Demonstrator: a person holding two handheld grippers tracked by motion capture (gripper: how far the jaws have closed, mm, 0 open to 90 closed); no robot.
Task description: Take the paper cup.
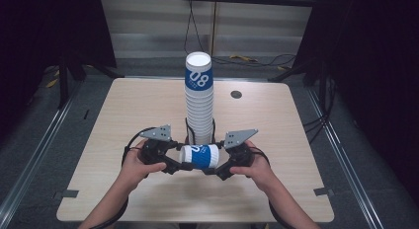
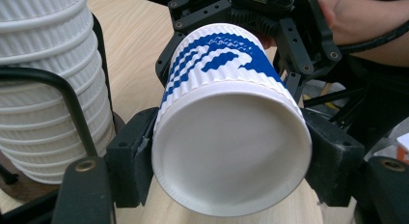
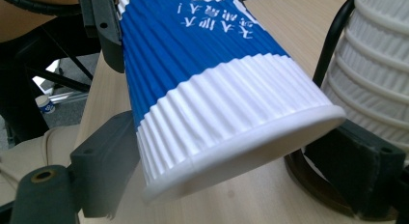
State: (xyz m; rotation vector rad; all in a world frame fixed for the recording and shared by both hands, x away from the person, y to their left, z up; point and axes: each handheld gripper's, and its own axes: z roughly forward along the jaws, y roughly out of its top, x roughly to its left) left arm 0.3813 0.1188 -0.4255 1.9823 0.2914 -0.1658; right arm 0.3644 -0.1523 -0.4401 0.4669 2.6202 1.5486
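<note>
A blue-and-white ribbed paper cup [image 1: 199, 156] lies sideways in the air just above the table, held from both ends. My left gripper [image 1: 182, 166] is shut on its closed base end [image 2: 231, 156], one jaw on each side. My right gripper [image 1: 213, 169] is shut on its wide rim end [image 3: 231, 166]. Right behind the held cup stands a tall stack of the same cups [image 1: 199, 98], upside down in a black wire stand [image 2: 62, 89]. In the left gripper view the stack [image 2: 43, 89] is at the left; in the right gripper view the stack [image 3: 376, 64] is at the right.
The light wooden table [image 1: 138, 110] has a round dark grommet [image 1: 236, 95] behind and to the right of the stack. Tape marks [image 1: 66, 194] sit at the near corners. Cables [image 1: 257, 58] lie on the floor beyond the far edge.
</note>
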